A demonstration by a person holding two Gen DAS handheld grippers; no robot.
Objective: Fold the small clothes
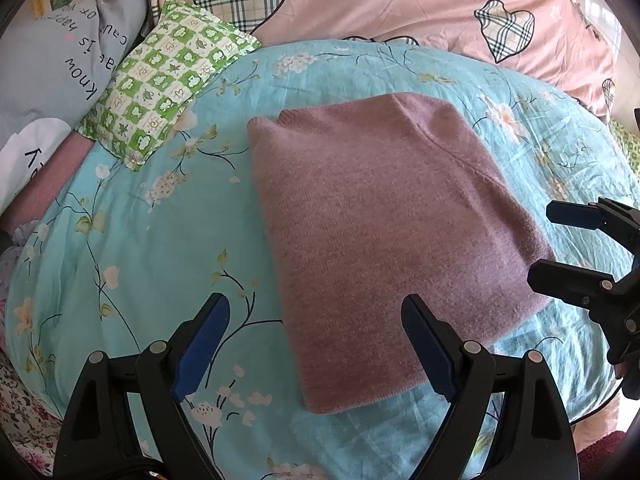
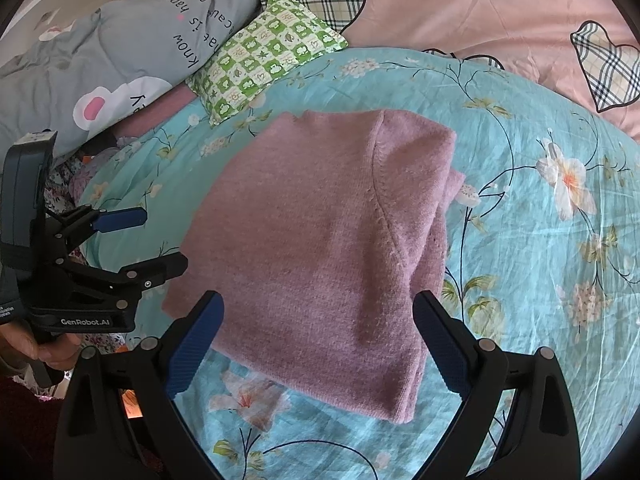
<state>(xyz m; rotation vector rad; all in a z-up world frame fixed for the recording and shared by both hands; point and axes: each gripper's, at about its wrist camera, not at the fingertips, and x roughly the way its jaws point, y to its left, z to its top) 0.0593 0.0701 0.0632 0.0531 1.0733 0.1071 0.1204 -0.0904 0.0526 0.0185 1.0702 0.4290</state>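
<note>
A mauve knitted sweater point(image 1: 384, 232) lies folded into a compact rectangle on the turquoise floral bedspread point(image 1: 140, 248); it also shows in the right wrist view point(image 2: 320, 248). My left gripper point(image 1: 316, 336) is open and empty, hovering over the sweater's near left edge. My right gripper point(image 2: 318, 340) is open and empty over the sweater's near edge. The right gripper point(image 1: 560, 248) shows at the sweater's right side in the left wrist view. The left gripper point(image 2: 156, 240) shows at the sweater's left side in the right wrist view.
A green checked pillow point(image 1: 168, 80) lies at the back left beside a grey printed quilt point(image 1: 60, 60). A pink quilt with plaid hearts point(image 1: 380, 0) runs along the back. A folded pinkish cloth point(image 1: 52, 176) lies at the left edge.
</note>
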